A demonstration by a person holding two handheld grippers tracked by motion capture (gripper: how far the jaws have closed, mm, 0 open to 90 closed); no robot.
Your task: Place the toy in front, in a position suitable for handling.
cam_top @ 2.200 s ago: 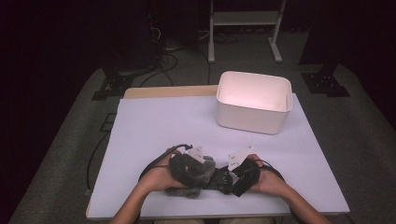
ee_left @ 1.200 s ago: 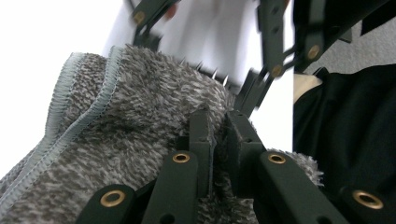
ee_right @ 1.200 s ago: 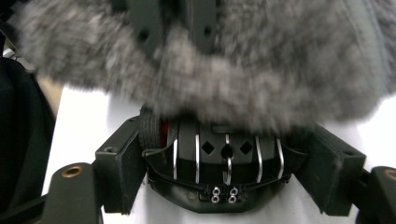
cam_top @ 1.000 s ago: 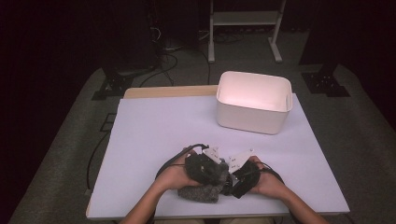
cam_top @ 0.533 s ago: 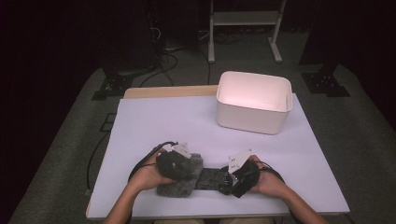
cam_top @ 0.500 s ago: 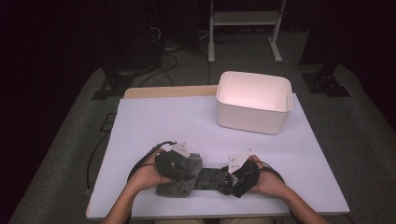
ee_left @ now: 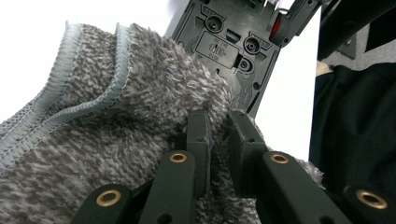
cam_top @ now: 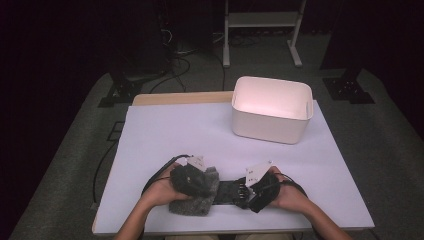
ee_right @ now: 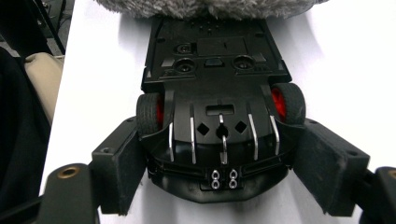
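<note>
While your left gripper [ee_left: 215,140] pinches the fuzzy grey cloth [ee_left: 116,140] at table's six o'clock, your right gripper [ee_right: 219,168] clamps the upturned, glossy black toy car [ee_right: 217,116].

Looking like a recording lab: white-topped table [cam_top: 200,130] standing on grey carpet [cam_top: 75,165], cables [cam_top: 175,55] trailing over the floor, metal stand [cam_top: 260,22] and dark curtains behind, white bin [cam_top: 270,117] sitting on the table.
</note>
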